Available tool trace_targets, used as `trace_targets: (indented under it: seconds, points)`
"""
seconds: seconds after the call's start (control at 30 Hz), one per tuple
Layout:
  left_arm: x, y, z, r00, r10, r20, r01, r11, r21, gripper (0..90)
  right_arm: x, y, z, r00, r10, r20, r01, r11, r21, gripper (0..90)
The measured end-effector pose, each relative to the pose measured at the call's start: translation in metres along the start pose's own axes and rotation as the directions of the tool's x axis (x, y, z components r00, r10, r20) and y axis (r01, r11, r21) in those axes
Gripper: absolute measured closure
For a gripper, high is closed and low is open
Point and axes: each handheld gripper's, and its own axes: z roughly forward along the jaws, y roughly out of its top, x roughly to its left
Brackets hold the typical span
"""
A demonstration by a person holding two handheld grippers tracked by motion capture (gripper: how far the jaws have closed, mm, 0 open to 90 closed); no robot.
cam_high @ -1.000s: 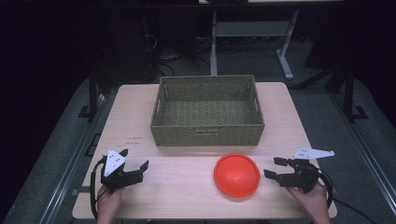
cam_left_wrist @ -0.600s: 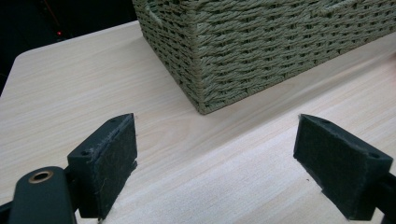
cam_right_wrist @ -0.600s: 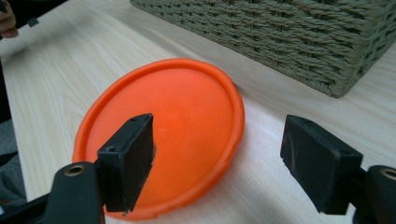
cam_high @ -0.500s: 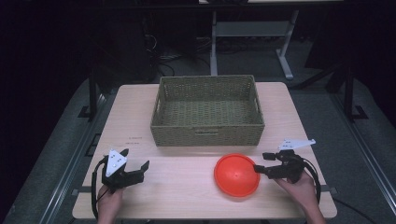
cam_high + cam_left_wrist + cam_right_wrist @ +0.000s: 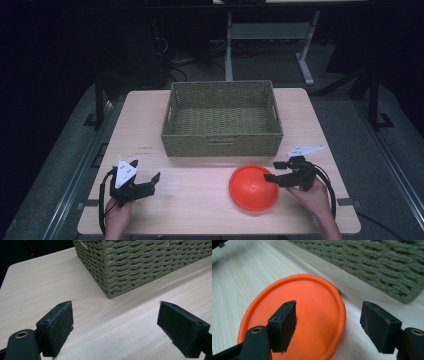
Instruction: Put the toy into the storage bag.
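No readable text anywhere; the table [image 5: 150,120] has a small dark printed mark, too tiny to read.

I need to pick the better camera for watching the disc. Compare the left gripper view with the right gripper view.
Left gripper view alone: a corner of the woven olive-green rectangular basket, with the left gripper open over bare table.

Right gripper view alone: the round orange plastic disc, with the right gripper open astride its rim, one jaw above the disc.

Both: basket wall, light wooden table, open black jaws.
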Motion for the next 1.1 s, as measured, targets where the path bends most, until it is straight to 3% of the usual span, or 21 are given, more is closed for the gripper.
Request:
trace_targets:
  seconds: [0.3,0.4,0.5,0.7,0.83,0.93,1.1]
  points:
    - [0.001,0.000,0.000,1.0000,0.003,-0.003,-0.003,1.0000,0.008,12.9,0.004,-0.003,0.008,0.9997,-0.002,0.025,0.000,0.997,0.077,30.8]
    - [0.001,0.001,-0.001,1.0000,0.000,-0.009,0.000,1.0000,0.003,12.9,0.008,-0.005,0.013,0.9976,-0.039,0.057,0.032,0.992,0.122,31.7]
    - [-0.001,0.002,-0.003,0.9998,0.012,-0.016,-0.012,0.9997,-0.022,12.9,0.009,-0.006,0.015,0.9967,-0.045,0.067,0.035,0.989,0.143,32.3]
    - [-0.001,0.001,-0.001,0.9999,0.011,-0.011,-0.011,0.9999,0.000,12.9,0.008,-0.007,0.014,0.9991,-0.027,0.031,0.023,0.991,0.131,35.7]
    - [-0.002,0.002,0.000,0.9998,0.015,-0.012,-0.015,0.9999,0.003,12.9,0.008,-0.009,0.016,0.9989,-0.024,0.041,0.018,0.989,0.148,37.2]
    - [-0.003,0.003,-0.003,0.9994,0.027,-0.022,-0.027,0.9993,-0.025,12.9,0.007,-0.013,0.015,0.9983,-0.035,0.046,0.028,0.990,0.138,41.9]
    - [-0.001,0.003,-0.003,0.9996,0.012,-0.025,-0.013,0.9996,-0.024,12.8,0.009,-0.015,0.015,0.9966,-0.053,0.062,0.044,0.990,0.133,49.4]
